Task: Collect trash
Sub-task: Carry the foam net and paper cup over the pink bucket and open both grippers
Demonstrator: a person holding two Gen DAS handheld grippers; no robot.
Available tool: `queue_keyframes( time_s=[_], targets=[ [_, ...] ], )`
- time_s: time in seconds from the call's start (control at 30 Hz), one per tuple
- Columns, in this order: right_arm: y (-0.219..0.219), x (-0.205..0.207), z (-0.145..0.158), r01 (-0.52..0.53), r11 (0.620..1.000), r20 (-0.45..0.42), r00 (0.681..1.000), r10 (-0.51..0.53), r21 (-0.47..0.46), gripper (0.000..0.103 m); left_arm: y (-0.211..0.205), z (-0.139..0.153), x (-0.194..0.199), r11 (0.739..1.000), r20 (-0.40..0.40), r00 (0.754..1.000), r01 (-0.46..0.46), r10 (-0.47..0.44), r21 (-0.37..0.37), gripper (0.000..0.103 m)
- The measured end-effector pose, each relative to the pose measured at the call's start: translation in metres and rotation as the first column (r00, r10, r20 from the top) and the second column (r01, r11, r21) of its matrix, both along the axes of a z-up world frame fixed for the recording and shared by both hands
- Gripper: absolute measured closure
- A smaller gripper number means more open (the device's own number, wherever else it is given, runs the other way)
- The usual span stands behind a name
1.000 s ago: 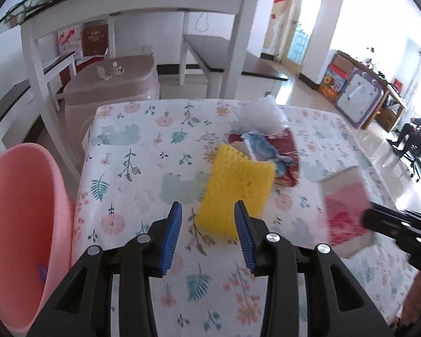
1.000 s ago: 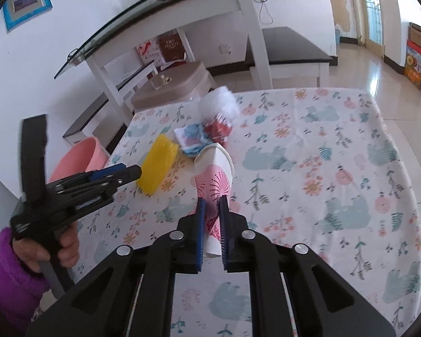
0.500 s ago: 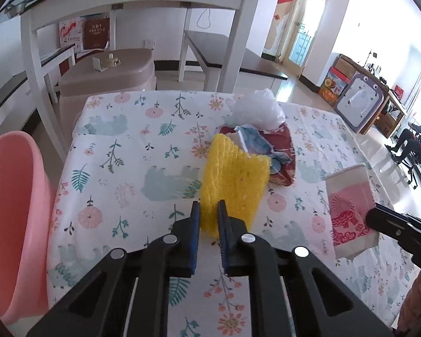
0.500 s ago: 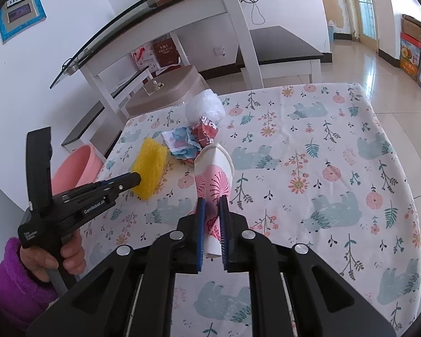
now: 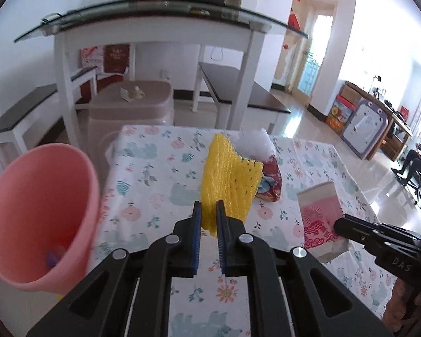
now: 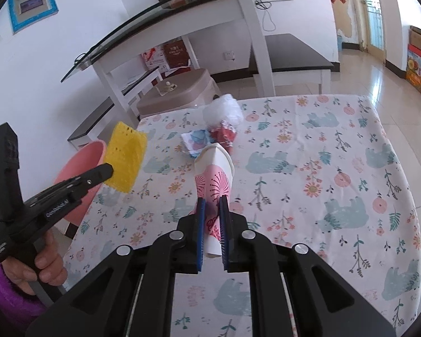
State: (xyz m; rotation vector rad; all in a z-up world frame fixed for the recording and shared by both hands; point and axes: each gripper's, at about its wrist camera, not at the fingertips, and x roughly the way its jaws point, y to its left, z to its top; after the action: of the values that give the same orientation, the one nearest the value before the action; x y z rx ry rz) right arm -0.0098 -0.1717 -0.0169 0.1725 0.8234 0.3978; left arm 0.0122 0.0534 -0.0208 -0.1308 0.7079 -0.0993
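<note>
My left gripper (image 5: pixel 208 210) is shut on the lower edge of a yellow foam net sleeve (image 5: pixel 230 179), holding it lifted above the floral tablecloth (image 5: pixel 154 168). The right wrist view shows the sleeve (image 6: pixel 126 157) hanging from the left gripper (image 6: pixel 106 170) just above the rim of the pink bin (image 6: pixel 81 163). My right gripper (image 6: pixel 212 205) is shut on a pink-patterned paper cup (image 6: pixel 214 174), tilted over the table. A crumpled white plastic wrap (image 6: pixel 224 109), a red wrapper (image 6: pixel 224 133) and a blue-printed paper (image 6: pixel 196 137) lie together on the cloth.
The pink bin (image 5: pixel 36 210) stands off the table's left edge with a small item at its bottom. Behind the table are a beige lidded container (image 5: pixel 132 106), a white glass-topped desk (image 5: pixel 154 31) and dark benches. A hand in a purple sleeve (image 6: pixel 2 295) holds the left gripper.
My left gripper shut on the yellow foam sleeve and lifted it off the table toward the pink bin. The right gripper stayed still, holding the cup.
</note>
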Motion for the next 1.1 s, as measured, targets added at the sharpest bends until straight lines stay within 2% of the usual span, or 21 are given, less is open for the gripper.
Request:
queue_keyframes(
  time_s=[0.37,0.5,0.7,0.93,1.1],
  targets=[
    [0.056,0.005,0.026,-0.136,0.99,0.077,0.987,0.138,-0.029,0.093,0.04,0.022,-0.038,0.983,0.068,0.983,-0.176,0.173,0.045,0.094],
    [0.09,0.01,0.037,-0.213,0.976,0.11,0.97,0.216,-0.034,0.093,0.066,0.023,-0.051,0.967,0.071,0.966,-0.253,0.25,0.037,0.094],
    [0.145,0.015,0.046,-0.329,0.943,0.142,0.932,0.333,-0.047,0.093,0.107,0.023,-0.069,0.927,0.068,0.926,-0.374,0.371,0.033,0.094],
    [0.202,0.019,0.051,-0.421,0.904,0.146,0.892,0.428,-0.077,0.093,0.138,0.016,-0.083,0.891,0.055,0.89,-0.454,0.452,0.03,0.094],
    [0.228,0.023,0.043,-0.449,0.889,0.117,0.882,0.457,-0.088,0.093,0.155,0.008,-0.086,0.869,0.033,0.87,-0.494,0.493,0.024,0.094]
  ],
)
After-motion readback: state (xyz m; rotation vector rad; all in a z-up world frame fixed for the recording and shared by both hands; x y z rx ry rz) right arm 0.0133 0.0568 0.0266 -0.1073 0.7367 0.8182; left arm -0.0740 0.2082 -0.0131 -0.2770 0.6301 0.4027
